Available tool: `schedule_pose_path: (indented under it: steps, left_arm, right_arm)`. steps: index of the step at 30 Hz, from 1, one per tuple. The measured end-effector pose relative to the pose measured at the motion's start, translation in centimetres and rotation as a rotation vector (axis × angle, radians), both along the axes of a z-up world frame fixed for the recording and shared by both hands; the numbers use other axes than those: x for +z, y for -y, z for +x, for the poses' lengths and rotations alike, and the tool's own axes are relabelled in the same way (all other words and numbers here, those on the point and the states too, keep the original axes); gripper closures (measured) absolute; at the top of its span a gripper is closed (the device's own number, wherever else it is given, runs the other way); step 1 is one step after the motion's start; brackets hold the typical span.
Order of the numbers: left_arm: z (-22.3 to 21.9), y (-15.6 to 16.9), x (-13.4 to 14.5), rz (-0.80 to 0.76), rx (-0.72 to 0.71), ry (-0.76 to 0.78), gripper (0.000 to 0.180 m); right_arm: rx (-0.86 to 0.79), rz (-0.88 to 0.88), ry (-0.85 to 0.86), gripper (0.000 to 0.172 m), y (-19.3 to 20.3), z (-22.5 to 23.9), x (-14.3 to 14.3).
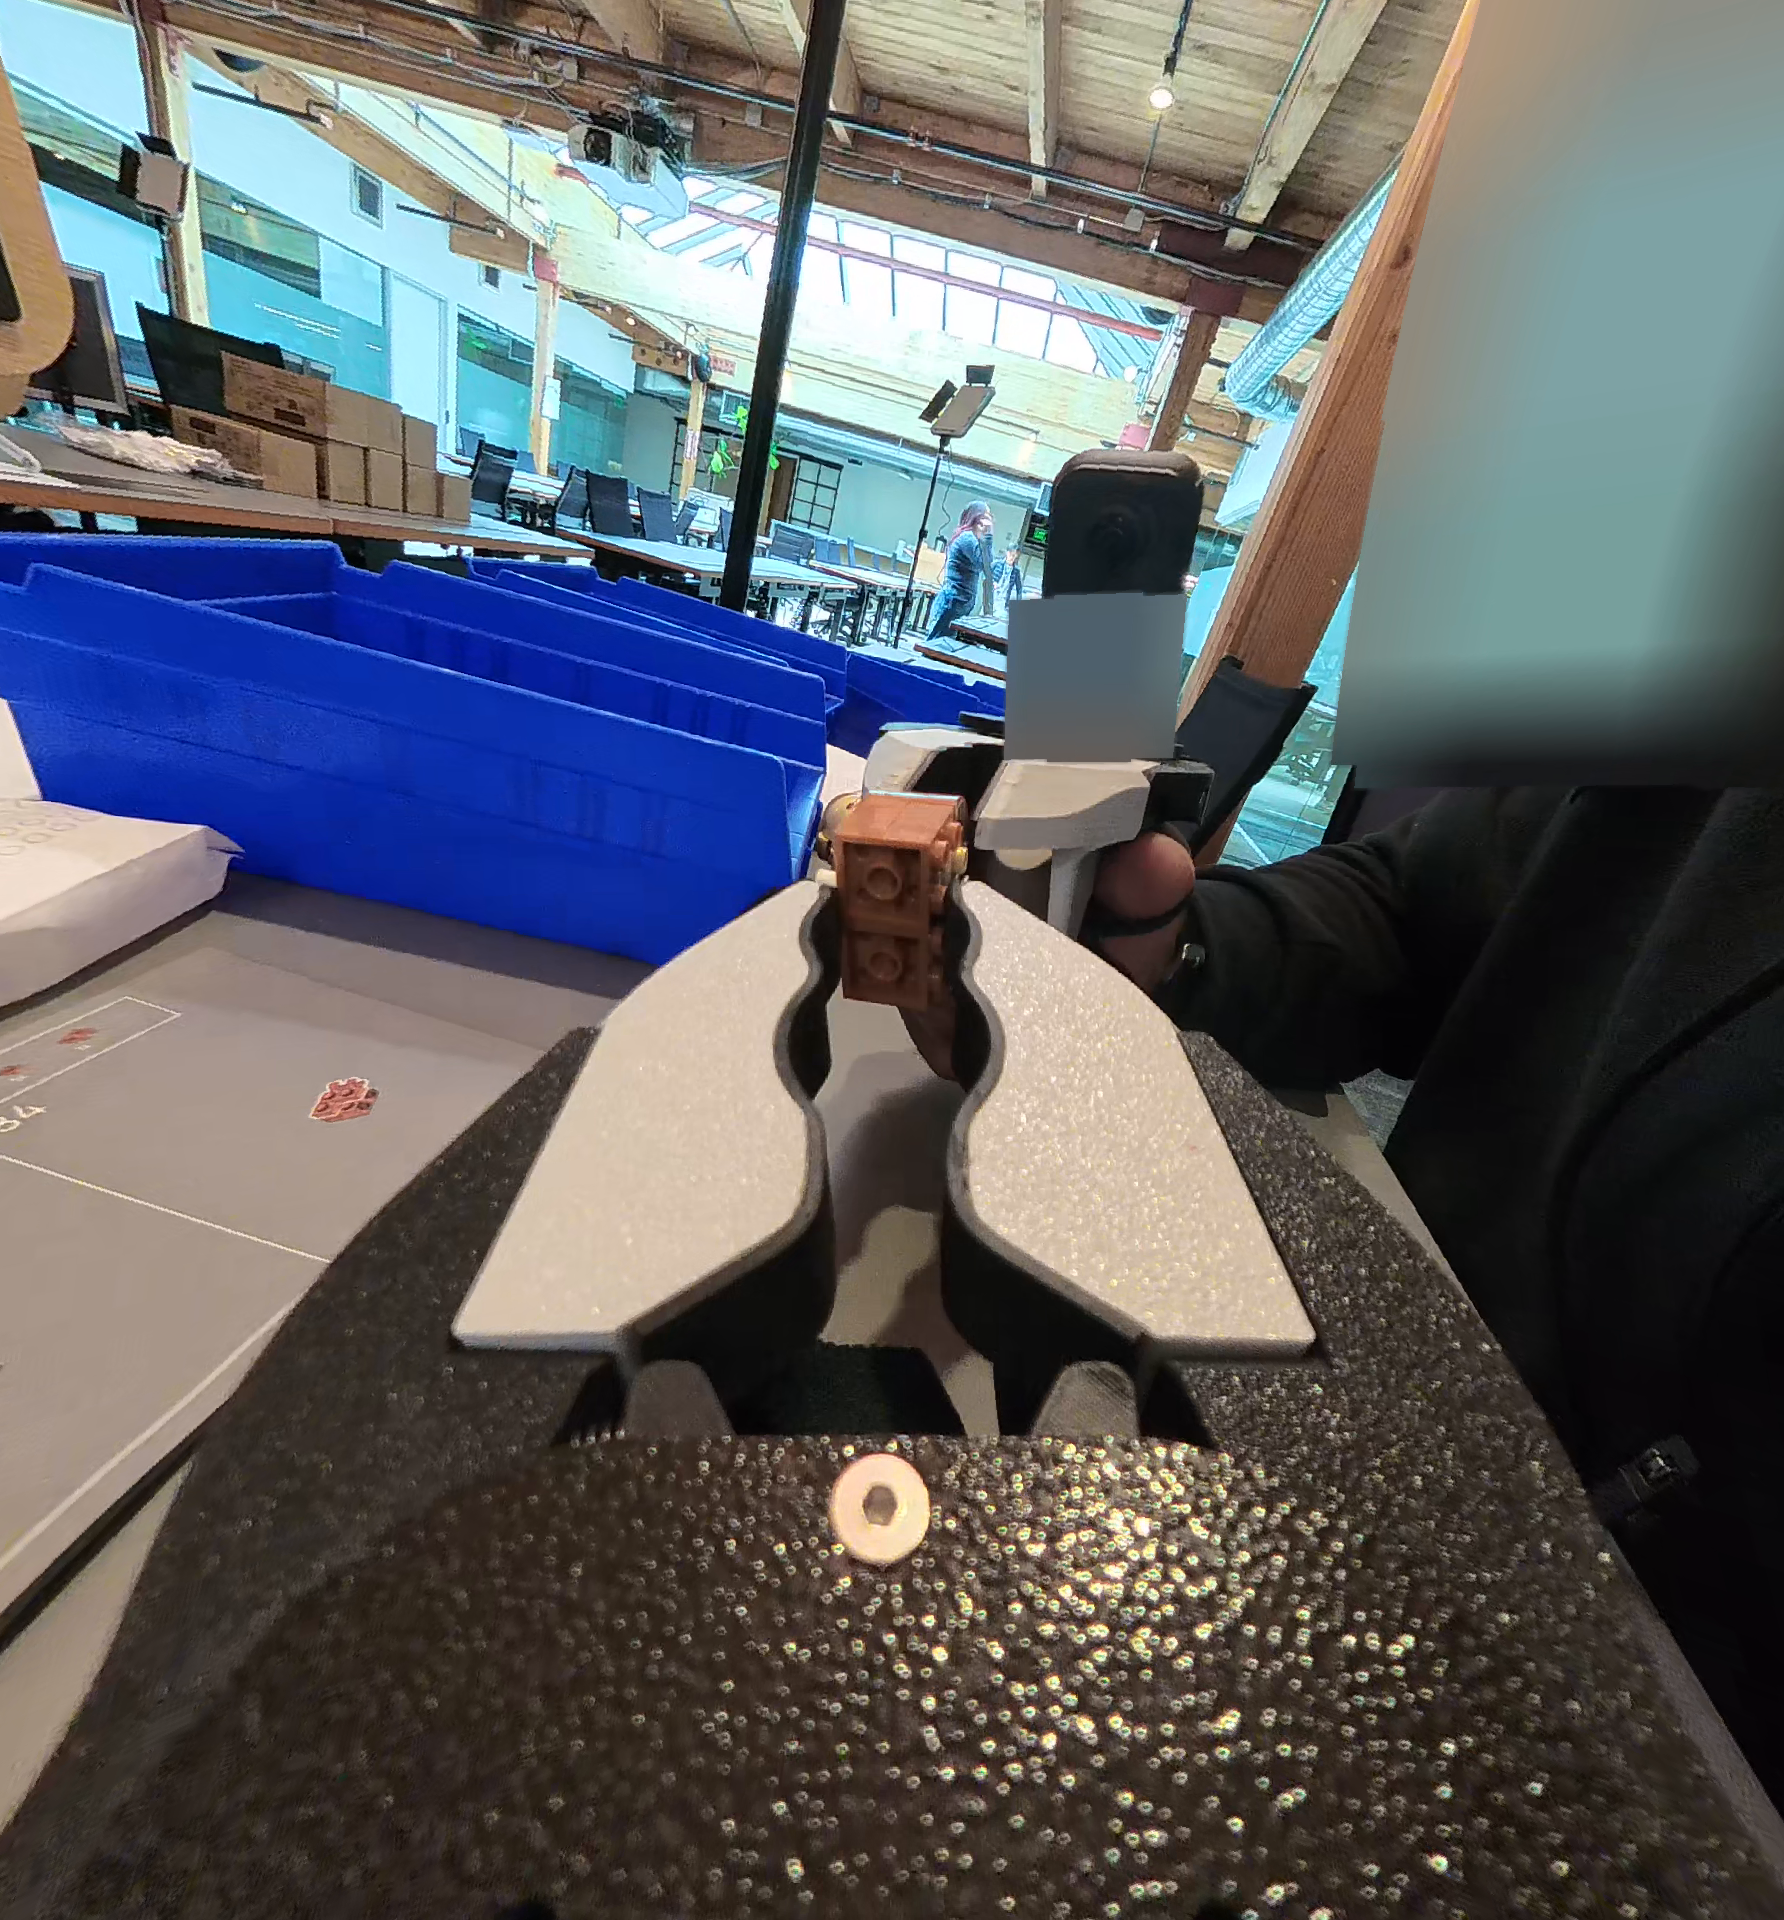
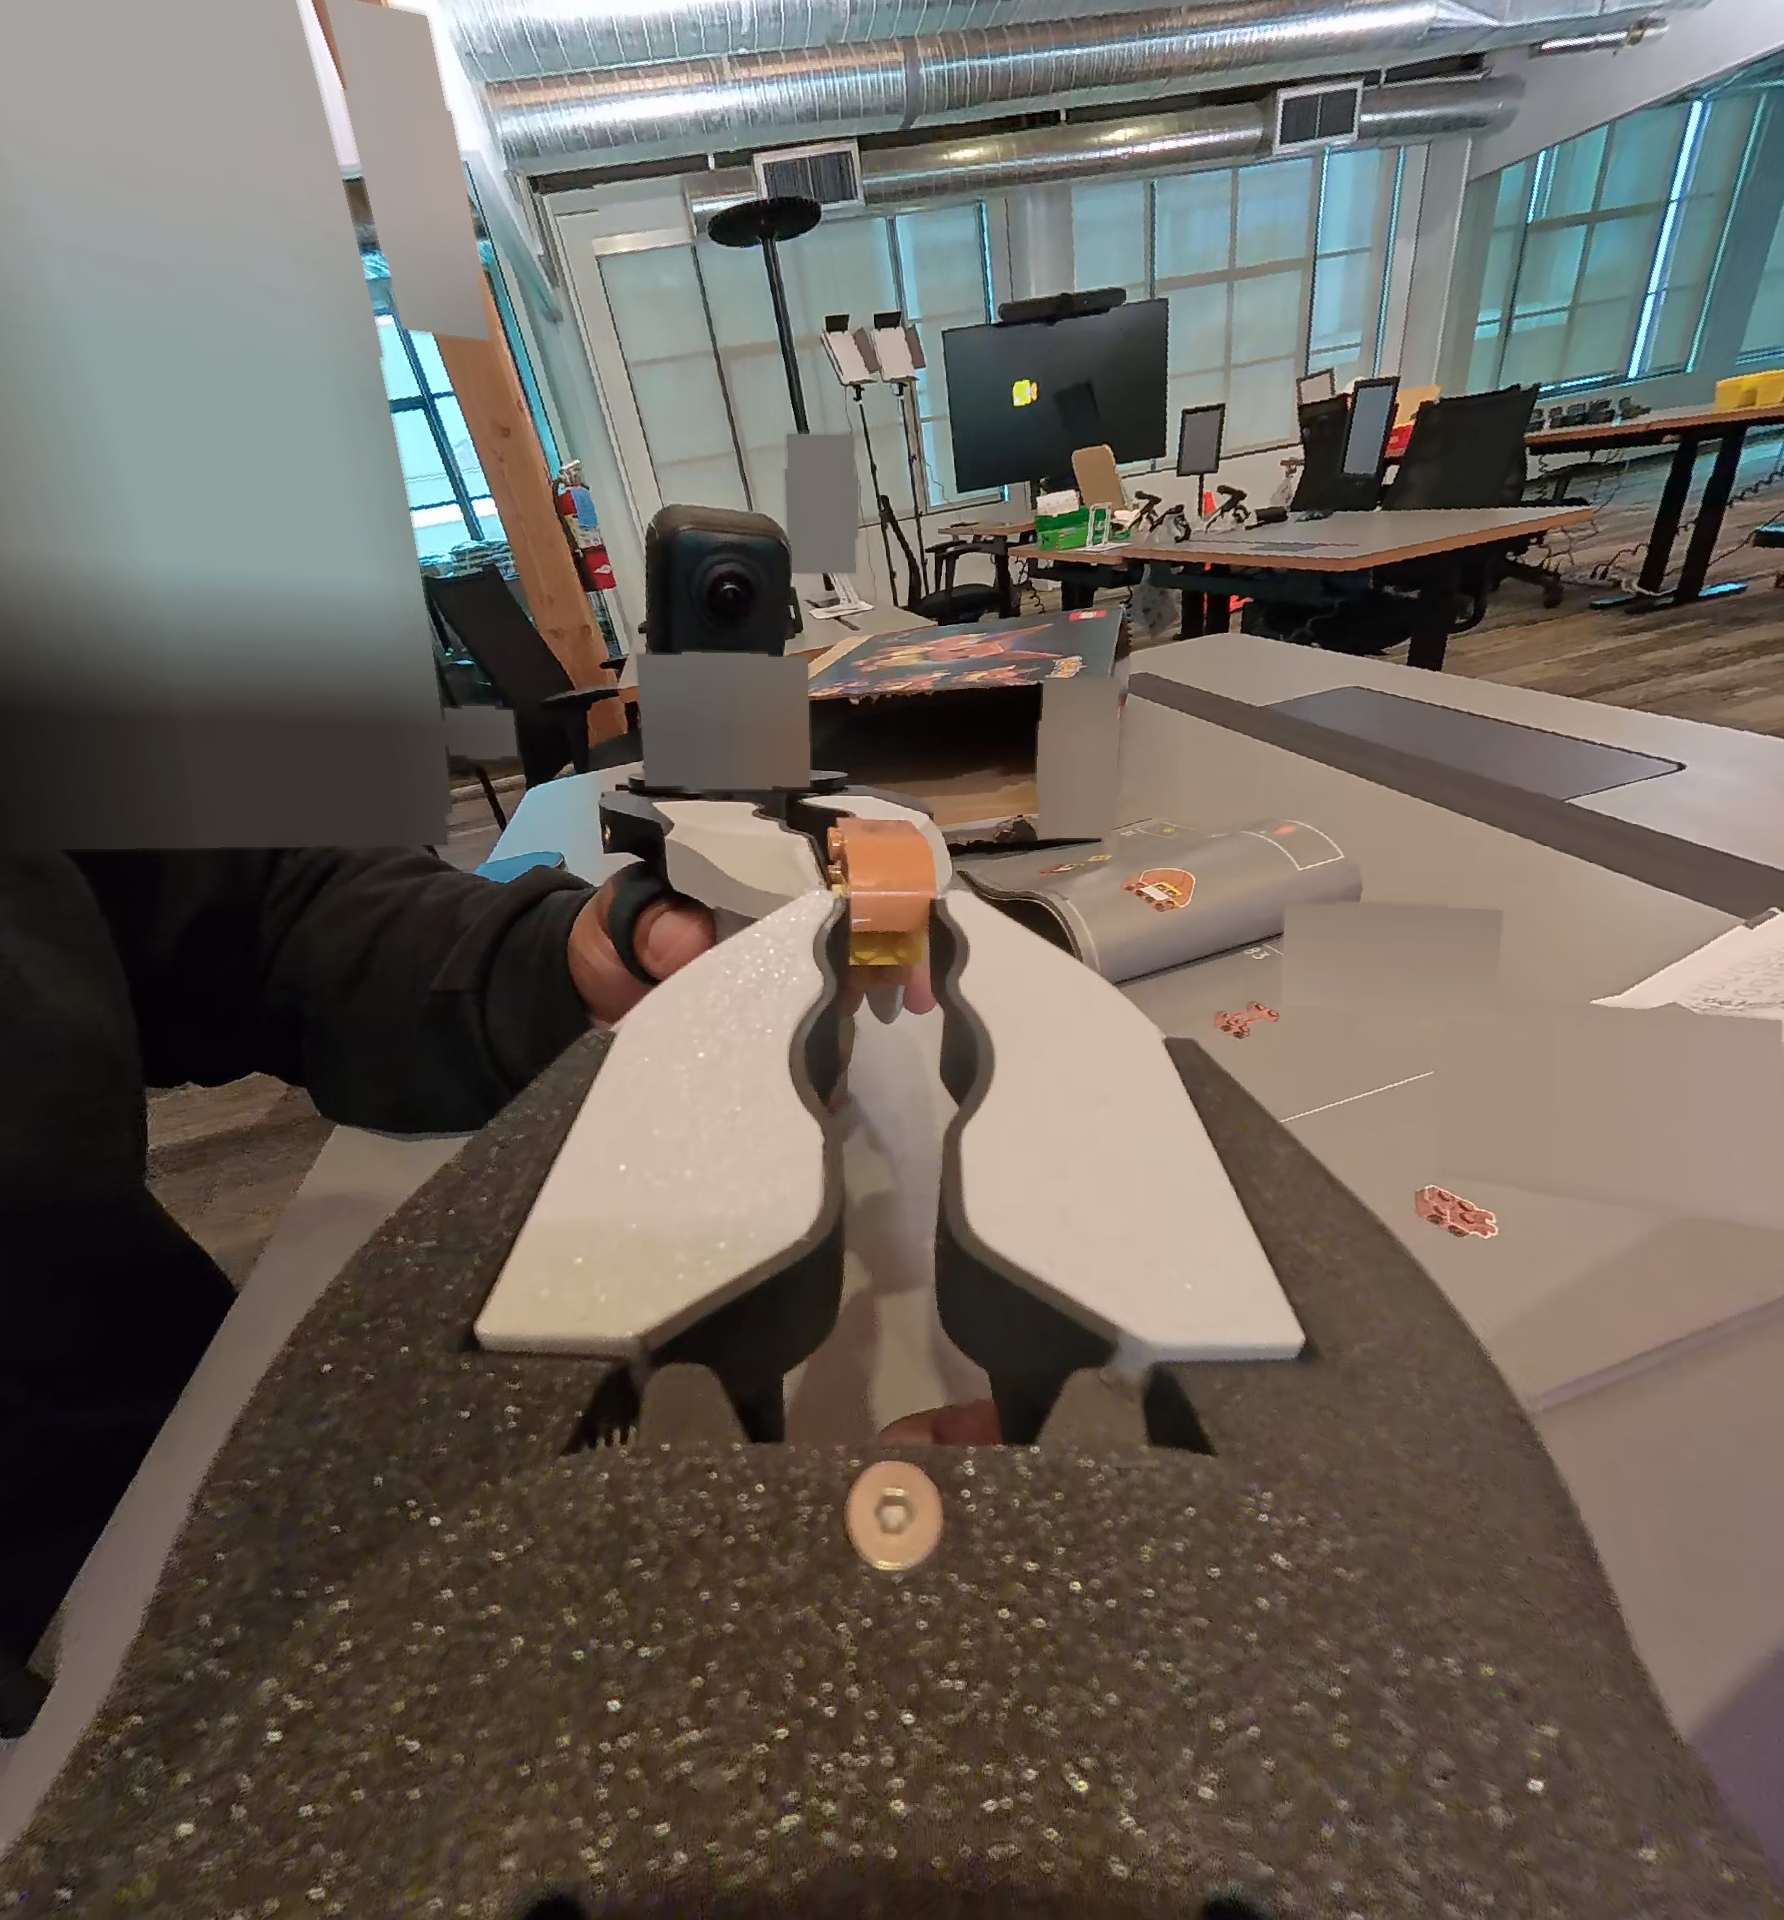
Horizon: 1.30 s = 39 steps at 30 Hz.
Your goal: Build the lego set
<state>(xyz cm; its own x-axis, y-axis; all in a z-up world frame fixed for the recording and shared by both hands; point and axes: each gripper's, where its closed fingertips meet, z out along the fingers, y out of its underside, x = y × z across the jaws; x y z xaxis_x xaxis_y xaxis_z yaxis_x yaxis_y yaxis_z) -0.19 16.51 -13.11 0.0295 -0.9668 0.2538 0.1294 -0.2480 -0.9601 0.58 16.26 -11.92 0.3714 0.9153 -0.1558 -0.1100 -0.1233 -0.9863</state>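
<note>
The left gripper (image 1: 889,914) has its jaws narrow and closed on a small brown brick assembly (image 1: 890,914); both grey fingertips press against its sides, and the studs of the two stacked brown bricks face the camera. The right gripper (image 2: 883,914) meets it from the opposite side, also with narrow jaws, and its fingertips hold the same assembly (image 2: 883,883), which from here shows a smooth orange-brown curved piece above and a small yellow piece below. So the assembly is in the air above the table, between the two grippers, which point at each other tip to tip. In each view the other gripper shows just behind the bricks, with a black camera on top and a hand (image 1: 1142,894) around its handle, the arm in a black sleeve (image 2: 275,966). Under the grippers is a grey table (image 1: 244,1164) with an open instruction booklet (image 2: 1210,914) lying on it; its grey pages show small pictures of brick parts. To the left side, in the left wrist view, a row of blue plastic bins (image 1: 400,748) stands on the table, and a white paper bag (image 1: 57,883) lies near them. Behind the booklet stands an opened cardboard box (image 2: 971,707).
</note>
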Motion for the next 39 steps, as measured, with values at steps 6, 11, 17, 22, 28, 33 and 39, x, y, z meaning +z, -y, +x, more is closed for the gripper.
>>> schedule_pose_path:
  steps: [6,11,17,22,28,33,39]
  left_arm:
    - [0.1,-0.1,-0.3,-0.008,0.008,-0.024,0.162]
    - [0.1,-0.2,-0.5,-0.015,0.02,-0.035,0.162]
    - [0.2,-0.4,-0.8,-0.006,0.05,-0.06,0.162]
    - [0.2,-0.7,-0.9,0.009,0.091,-0.072,0.162]
    - [0.3,-1.2,-1.1,0.016,0.151,-0.099,0.162]
    - [0.3,-1.4,-1.2,-0.001,0.167,-0.103,0.162]
    - [-0.1,-1.8,-1.1,-0.054,0.162,-0.071,0.162]
  right_arm:
    - [-0.009,-0.021,0.018,0.158,-0.1,0.1,-0.4]
    - [-0.032,-0.027,0.041,0.158,-0.3,0.0,-0.6]
    - [-0.071,-0.023,0.076,0.157,-0.5,0.0,-1.0]
    - [-0.123,-0.024,0.095,0.156,-0.8,-0.1,-1.2]
    - [-0.199,-0.013,0.125,0.158,-1.6,0.1,-1.5]
    - [-0.207,0.015,0.131,0.16,-1.6,0.2,-1.5]
    - [-0.188,0.043,0.132,0.172,-1.5,0.4,-1.2]
